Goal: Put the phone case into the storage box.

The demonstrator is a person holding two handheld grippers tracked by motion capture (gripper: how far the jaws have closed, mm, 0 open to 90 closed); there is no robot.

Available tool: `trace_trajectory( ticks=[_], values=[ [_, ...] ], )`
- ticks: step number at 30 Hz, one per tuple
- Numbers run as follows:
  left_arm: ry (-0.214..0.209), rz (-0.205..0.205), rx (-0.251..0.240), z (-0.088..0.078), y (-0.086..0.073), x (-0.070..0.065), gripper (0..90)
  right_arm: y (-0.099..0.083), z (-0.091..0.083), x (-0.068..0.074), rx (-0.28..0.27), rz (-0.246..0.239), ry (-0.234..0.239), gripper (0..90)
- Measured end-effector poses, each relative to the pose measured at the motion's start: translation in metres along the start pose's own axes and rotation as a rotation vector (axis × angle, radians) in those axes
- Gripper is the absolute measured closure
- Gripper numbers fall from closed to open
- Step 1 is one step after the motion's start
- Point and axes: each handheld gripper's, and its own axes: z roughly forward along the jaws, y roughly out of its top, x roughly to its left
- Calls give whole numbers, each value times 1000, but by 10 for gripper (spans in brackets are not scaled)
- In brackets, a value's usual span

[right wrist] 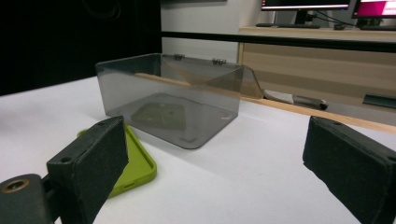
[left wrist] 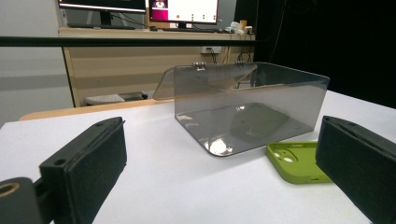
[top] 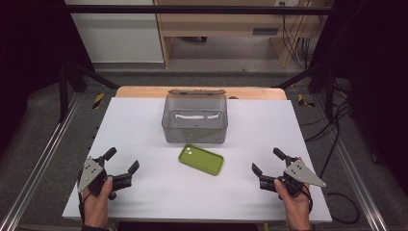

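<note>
Your left gripper point(top: 121, 165) and right gripper point(top: 267, 163) rest on the table point(top: 144, 202), jaws wide and holding nothing. The green case point(top: 201, 160) lies flat between them, just before the open box point(top: 195, 118). Risk: a thin, flat case may skid from the pads or knock the box wall.
</note>
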Motion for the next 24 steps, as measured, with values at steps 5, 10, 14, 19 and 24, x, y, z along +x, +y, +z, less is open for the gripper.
trace_trajectory(
  ticks=[5,10,14,19,24],
  values=[
    [3,3,-1,0,1,-4,20,-3,0,0,38,27,-48,49],
    [25,-17,-11,-7,0,8,17,-3,6,6,79,9,-46,39],
    [33,-37,-5,-8,-1,11,17,-2,13,14,131,-12,-46,46],
    [38,-31,-2,-11,0,11,17,1,31,33,232,52,20,45],
    [28,-15,-1,-10,0,8,17,3,46,41,281,44,41,42]
  ],
)
